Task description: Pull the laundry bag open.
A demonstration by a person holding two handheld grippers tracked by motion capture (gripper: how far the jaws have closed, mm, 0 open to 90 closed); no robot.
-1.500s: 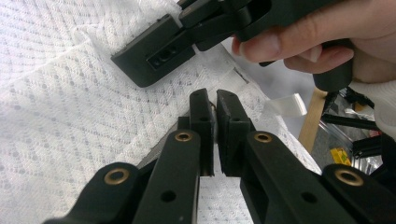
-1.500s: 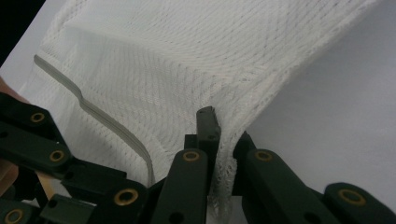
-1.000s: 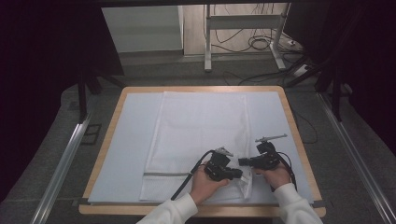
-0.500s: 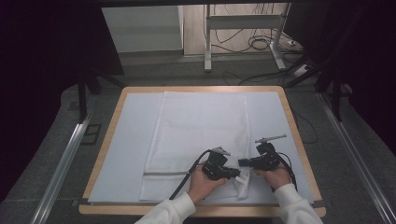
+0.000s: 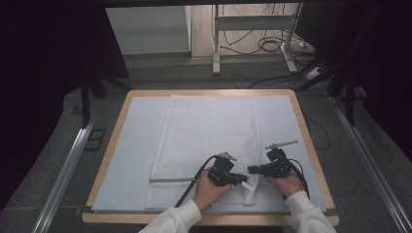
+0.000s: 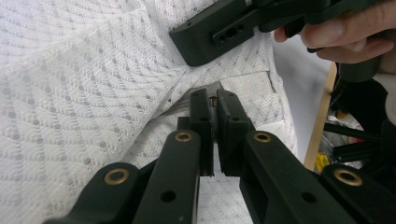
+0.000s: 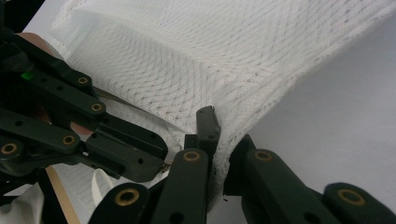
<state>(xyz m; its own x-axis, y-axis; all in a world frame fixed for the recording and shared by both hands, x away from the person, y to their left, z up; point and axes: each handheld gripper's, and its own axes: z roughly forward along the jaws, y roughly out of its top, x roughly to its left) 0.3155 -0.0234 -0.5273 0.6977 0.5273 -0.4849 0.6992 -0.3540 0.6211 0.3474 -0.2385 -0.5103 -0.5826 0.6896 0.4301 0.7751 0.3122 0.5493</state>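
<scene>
Wooden-edged table (image 5: 115, 127) carrying pale mat; white mesh bag (image 5: 204, 131) lying flat along its middle, stretching away from both claws. Left gripper (image 5: 241, 180) pinching bag's near right corner, jaws pressing together on small metal piece there, mesh bunching just ahead. Right gripper (image 5: 252, 170) clamping folded mesh edge, facing left gripper, tips nearly touching.

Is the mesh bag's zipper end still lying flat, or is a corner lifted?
Corner lifted: the mesh bag lies spread, but its near right corner is bunched and raised where the left tool and right tool pinch it.
</scene>
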